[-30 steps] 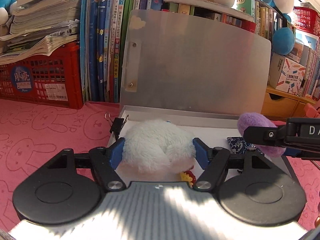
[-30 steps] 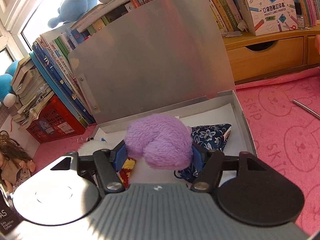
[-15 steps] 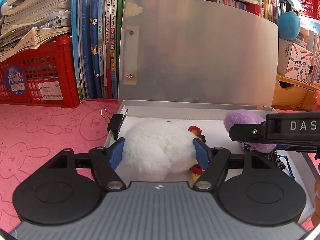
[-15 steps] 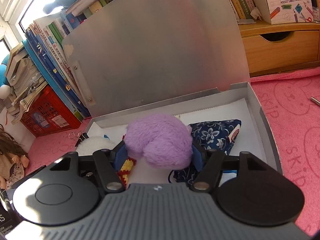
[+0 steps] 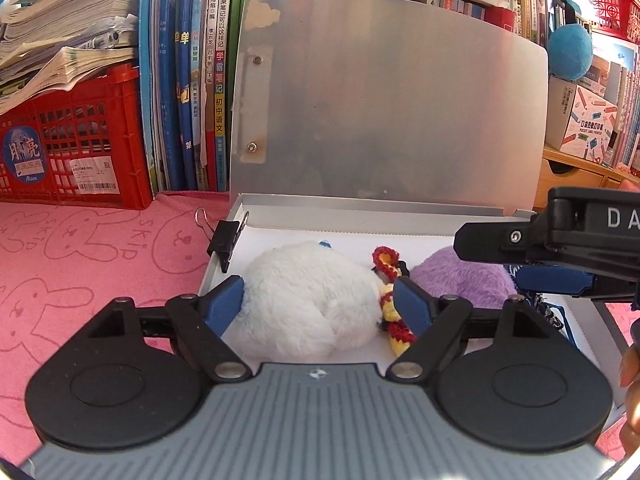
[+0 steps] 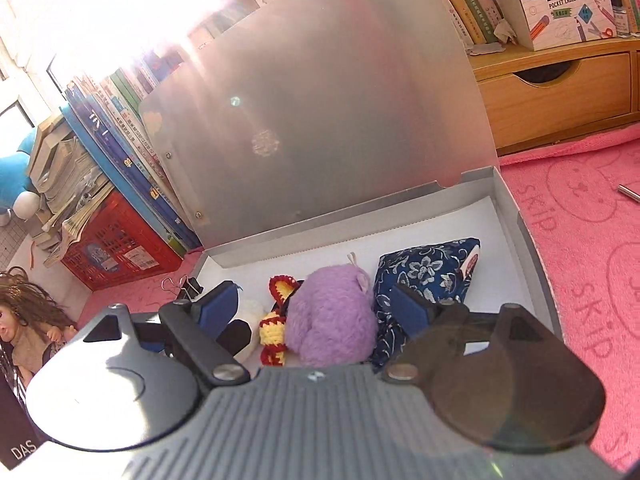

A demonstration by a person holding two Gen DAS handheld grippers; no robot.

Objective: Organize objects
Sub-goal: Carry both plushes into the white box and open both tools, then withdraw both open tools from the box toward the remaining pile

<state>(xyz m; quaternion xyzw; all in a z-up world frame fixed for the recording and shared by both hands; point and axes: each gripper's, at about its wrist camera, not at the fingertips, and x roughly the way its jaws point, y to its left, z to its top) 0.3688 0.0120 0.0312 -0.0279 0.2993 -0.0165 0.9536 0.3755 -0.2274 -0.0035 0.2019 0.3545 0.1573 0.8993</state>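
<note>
white plush (image 5: 308, 308): long axis across box (image 5: 360, 204) | left hand-held gripper (image 5: 320, 304): opening, straddling it | right hand-held gripper (image 6: 316, 312): opening around purple plush (image 6: 332, 316)

A pink rabbit-print cloth (image 5: 80, 252) carries the open grey box (image 6: 528, 240), red crate (image 5: 80, 144) and upright books (image 5: 188, 80).

Pink bunny-print cloth (image 5: 80, 248) underfoot; upright books (image 5: 192, 80), red crate (image 5: 80, 152) behind; wooden drawer (image 6: 556, 92) right; window glare top left

Black claw (image 5: 318, 300), blue pads (image 5: 224, 304)
</note>
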